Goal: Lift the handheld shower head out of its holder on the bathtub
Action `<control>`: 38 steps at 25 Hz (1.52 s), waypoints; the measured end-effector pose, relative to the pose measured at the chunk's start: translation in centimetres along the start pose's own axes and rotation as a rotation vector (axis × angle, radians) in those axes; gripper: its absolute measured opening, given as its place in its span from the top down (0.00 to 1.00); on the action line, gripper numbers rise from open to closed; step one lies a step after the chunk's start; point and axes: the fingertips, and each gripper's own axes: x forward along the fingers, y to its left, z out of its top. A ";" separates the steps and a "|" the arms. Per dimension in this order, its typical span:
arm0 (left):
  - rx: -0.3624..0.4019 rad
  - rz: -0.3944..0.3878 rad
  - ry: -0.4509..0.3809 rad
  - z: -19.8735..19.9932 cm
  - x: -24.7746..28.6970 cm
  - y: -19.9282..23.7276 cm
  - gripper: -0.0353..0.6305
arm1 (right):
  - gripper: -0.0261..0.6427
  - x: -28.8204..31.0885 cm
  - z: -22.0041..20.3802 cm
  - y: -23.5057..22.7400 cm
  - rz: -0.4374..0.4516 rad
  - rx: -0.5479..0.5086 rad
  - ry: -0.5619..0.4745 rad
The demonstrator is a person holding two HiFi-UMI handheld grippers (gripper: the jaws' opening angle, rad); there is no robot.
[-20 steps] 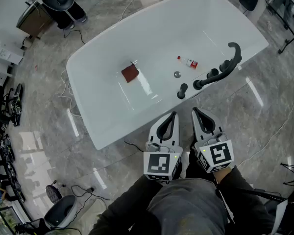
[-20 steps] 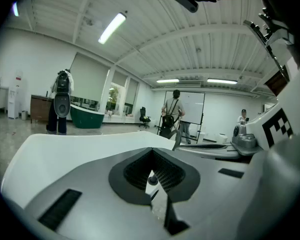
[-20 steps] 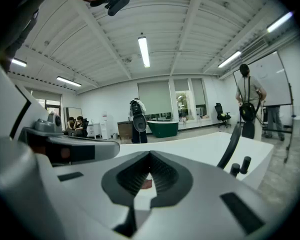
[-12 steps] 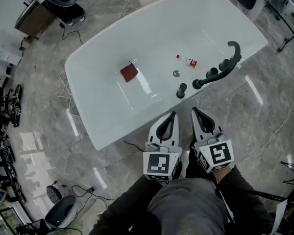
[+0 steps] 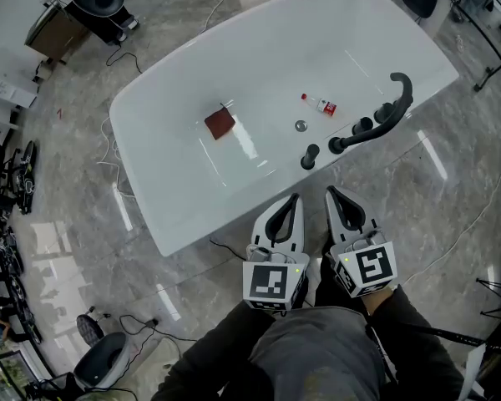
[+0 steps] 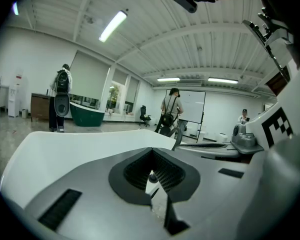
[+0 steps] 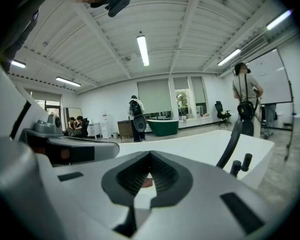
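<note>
The black handheld shower head lies in its holder on the near right rim of the white bathtub, curving up toward the far right. Black knobs stand on the rim beside it. My left gripper and right gripper hover side by side just short of the tub's near rim, both shut with nothing between the jaws. The right gripper view shows the shower head ahead on the right. In the left gripper view the shower head rises beyond the rim.
Inside the tub lie a red square pad, a small bottle and the drain. Cables run over the marble floor to the left. Gear and boxes stand at the far left. People stand in the background.
</note>
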 end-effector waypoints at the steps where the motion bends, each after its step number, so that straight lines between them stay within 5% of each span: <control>1: 0.000 -0.002 0.001 -0.1 0.0 -0.1 0.94 | 0.96 0.0 -0.1 0.0 -0.001 0.001 0.001; 22: -0.054 0.057 0.062 -5.0 3.2 3.4 0.94 | 0.95 4.7 -5.4 -2.3 0.013 -0.007 0.030; 26: -0.094 0.085 0.073 -5.8 3.6 4.7 0.94 | 0.77 6.4 -7.0 -3.9 -0.005 -0.014 0.039; 31: -0.087 0.114 0.103 -7.3 3.9 6.4 0.94 | 0.66 9.9 -9.3 -5.0 -0.003 -0.019 0.050; 38: -0.086 0.123 0.137 -8.4 4.6 7.3 0.94 | 0.66 13.6 -10.7 -5.7 -0.001 -0.056 0.055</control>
